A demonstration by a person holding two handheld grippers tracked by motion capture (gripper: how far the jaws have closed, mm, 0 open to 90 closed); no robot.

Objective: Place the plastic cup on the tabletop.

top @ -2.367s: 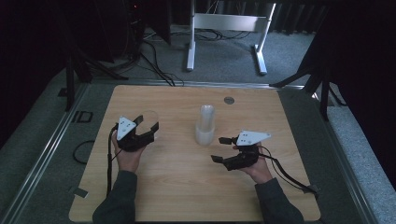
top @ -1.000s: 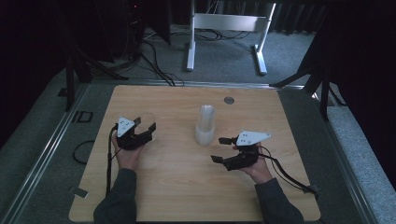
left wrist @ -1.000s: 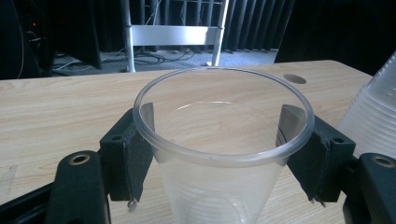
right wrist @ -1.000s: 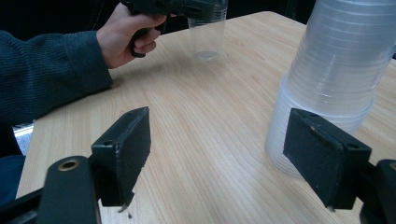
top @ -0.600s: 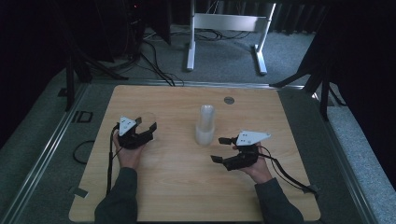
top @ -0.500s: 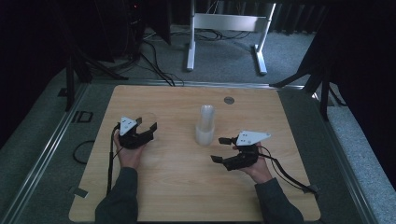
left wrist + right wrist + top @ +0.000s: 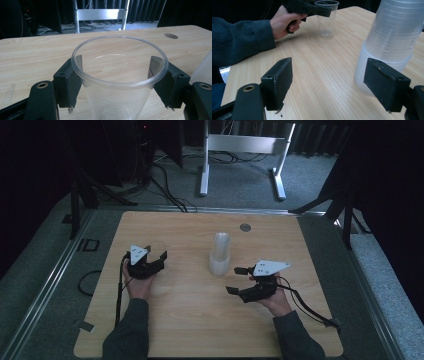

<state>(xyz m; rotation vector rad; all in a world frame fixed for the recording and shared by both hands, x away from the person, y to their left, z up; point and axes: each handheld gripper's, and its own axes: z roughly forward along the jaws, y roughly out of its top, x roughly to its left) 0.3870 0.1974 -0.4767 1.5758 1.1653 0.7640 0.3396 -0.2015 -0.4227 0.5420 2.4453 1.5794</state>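
One clear cup is off the stack and clamped between the left gripper's jaws, standing near the desk's left edge. The right gripper waits beside the stack mid-desk, jaws wide and empty. I'd judge many cups remain to separate.

The base of the clear cup is cut off by the bottom edge in the left gripper view. In the right gripper view, the top of the cup stack is cropped at 1 o'clock. From the high view, the cup at 9 o'clock is largely hidden behind the left gripper.
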